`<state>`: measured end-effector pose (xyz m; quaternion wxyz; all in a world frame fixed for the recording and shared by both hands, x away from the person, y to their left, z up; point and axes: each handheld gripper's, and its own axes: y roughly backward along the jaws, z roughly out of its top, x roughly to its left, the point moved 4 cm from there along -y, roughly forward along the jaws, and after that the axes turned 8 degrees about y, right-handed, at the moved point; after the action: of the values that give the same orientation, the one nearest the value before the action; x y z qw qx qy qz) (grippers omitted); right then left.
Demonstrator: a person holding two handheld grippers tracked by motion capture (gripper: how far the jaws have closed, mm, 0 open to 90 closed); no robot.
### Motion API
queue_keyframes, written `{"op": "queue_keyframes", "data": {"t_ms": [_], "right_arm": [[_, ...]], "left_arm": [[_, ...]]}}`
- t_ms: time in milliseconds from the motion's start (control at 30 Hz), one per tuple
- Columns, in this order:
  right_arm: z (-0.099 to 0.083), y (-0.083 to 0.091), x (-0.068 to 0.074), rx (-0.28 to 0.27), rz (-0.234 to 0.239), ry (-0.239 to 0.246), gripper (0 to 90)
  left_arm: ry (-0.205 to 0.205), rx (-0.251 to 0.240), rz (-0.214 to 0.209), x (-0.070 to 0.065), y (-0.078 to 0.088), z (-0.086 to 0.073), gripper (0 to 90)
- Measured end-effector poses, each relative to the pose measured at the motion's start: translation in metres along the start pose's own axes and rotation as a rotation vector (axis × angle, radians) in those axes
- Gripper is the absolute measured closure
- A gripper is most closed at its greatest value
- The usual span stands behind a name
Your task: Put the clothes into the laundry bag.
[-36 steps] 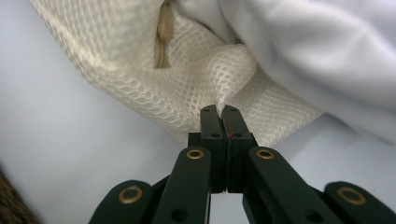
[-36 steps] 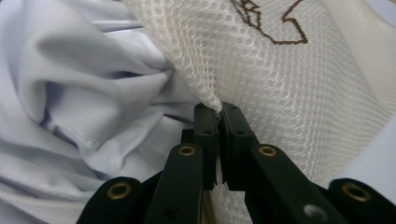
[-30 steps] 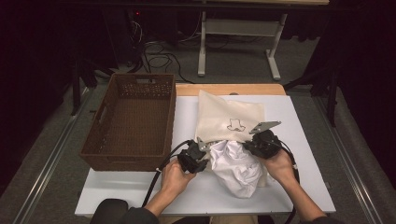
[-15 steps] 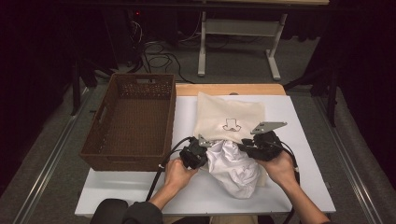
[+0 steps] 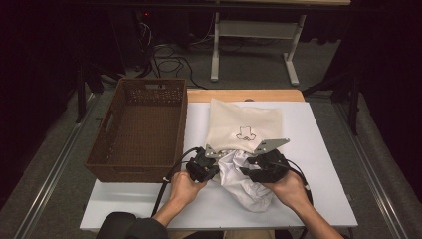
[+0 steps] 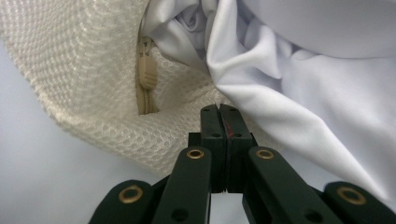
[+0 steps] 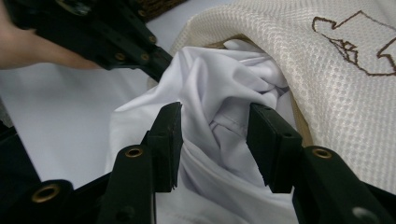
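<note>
A cream mesh bag [image 5: 249, 122] with a dark embroidered figure lies on the white table [image 5: 323, 149], its mouth toward the person. A crumpled white garment [image 5: 246, 191] sticks out of that mouth. My left gripper [image 5: 215, 167] is shut on the bag's rim [image 6: 84, 70], beside its zipper [image 6: 148, 79], at the left of the mouth. My left gripper [image 6: 219, 109] has its jaws pressed together, with the garment [image 6: 289, 84] just to the right. My right gripper [image 7: 215, 140] has just been opening; its jaws stand apart with a fold of the garment [image 7: 210, 84] between them. The bag [image 7: 336, 70] lies just behind it.
A brown wicker basket [image 5: 149, 83] stands on the table's left side, close to the left hand. A wooden strip [image 5: 239, 94] borders the table's far edge. Beyond it are a dark floor, cables and a table frame [image 5: 254, 30].
My right gripper has shifted a little left and toward the person, staying over the white garment. The left hand and the bag have kept their place.
</note>
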<state>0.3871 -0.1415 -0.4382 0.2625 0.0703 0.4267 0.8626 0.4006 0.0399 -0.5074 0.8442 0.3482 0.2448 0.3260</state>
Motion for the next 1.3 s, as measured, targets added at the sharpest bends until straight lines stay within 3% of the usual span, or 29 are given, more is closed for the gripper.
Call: {"op": "queue_keyframes", "data": {"t_ms": [133, 233, 267, 400, 500, 700, 767, 867, 967, 1100, 1233, 1300], "right_arm": [[0.002, -0.015, -0.001, 0.048, 0.023, -0.006, 65.5], [-0.002, -0.028, -0.002, 0.152, -0.037, 0.068, 79.5], [-0.004, -0.032, -0.003, 0.177, -0.040, 0.068, 81.7], [-0.007, -0.038, -0.008, 0.189, -0.058, 0.059, 85.8], [-0.006, -0.038, -0.018, 0.198, -0.131, 0.070, 86.8], [-0.002, -0.042, -0.047, 0.204, -0.209, 0.033, 87.1], [0.001, -0.046, -0.055, 0.212, -0.253, 0.033, 87.2], [0.001, -0.054, -0.061, 0.213, -0.276, 0.017, 87.0], [0.001, -0.050, -0.060, 0.196, -0.249, 0.002, 84.8], [0.000, -0.036, -0.051, 0.147, -0.191, -0.031, 75.7], [-0.001, -0.018, -0.045, 0.083, -0.144, -0.054, 70.2], [-0.002, -0.011, -0.044, 0.054, -0.127, -0.066, 67.2]], "left_arm": [[0.020, 0.001, -0.021, 0.006, 0.011, -0.005, 89.8], [0.031, 0.000, -0.039, 0.007, 0.017, -0.009, 89.8], [0.029, 0.000, -0.042, 0.007, 0.019, -0.011, 89.8], [0.003, 0.007, -0.037, 0.002, 0.022, -0.015, 89.8], [-0.019, 0.013, -0.029, 0.000, 0.027, -0.016, 89.8], [-0.015, 0.001, -0.035, -0.001, 0.031, -0.018, 90.0], [-0.023, 0.000, -0.037, -0.002, 0.032, -0.019, 90.0], [-0.034, 0.005, -0.036, -0.004, 0.031, -0.020, 89.9], [-0.023, 0.008, -0.047, -0.003, 0.029, -0.022, 89.5], [-0.040, 0.003, -0.028, -0.005, 0.027, -0.022, 87.9], [-0.052, 0.035, -0.001, -0.003, 0.020, -0.025, 86.0], [-0.034, 0.044, 0.003, 0.003, 0.014, -0.027, 85.5]]}}
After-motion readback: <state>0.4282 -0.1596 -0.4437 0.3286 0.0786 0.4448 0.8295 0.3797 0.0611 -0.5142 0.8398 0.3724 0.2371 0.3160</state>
